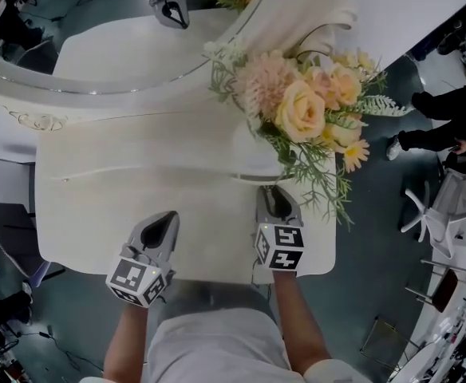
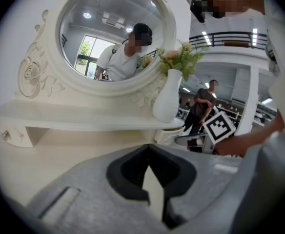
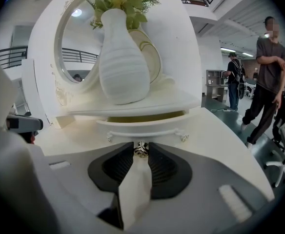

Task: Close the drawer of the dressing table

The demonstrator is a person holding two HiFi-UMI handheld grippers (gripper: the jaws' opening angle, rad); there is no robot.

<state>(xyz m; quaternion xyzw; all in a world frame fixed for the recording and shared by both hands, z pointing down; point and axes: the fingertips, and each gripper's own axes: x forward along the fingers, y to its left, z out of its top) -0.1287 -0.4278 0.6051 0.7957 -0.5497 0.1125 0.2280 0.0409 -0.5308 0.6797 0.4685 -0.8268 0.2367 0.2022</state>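
We see dressing table (image 1: 121, 190) filling centre of head view, cream top facing up. Round mirror (image 1: 97, 54) at upper left of frame. Flowers (image 1: 305, 110) in white vase (image 3: 123, 62) on raised shelf, upper right of centre. Drawer (image 3: 147, 129) directly under that shelf, slightly open, yellowish gap showing above its front. Our left gripper (image 1: 169, 218) at lower left, over tabletop, jaws pressed together, nothing between. Our right gripper (image 1: 274, 194) at drawer front, jaws narrowed onto small metal knob (image 3: 141, 150).
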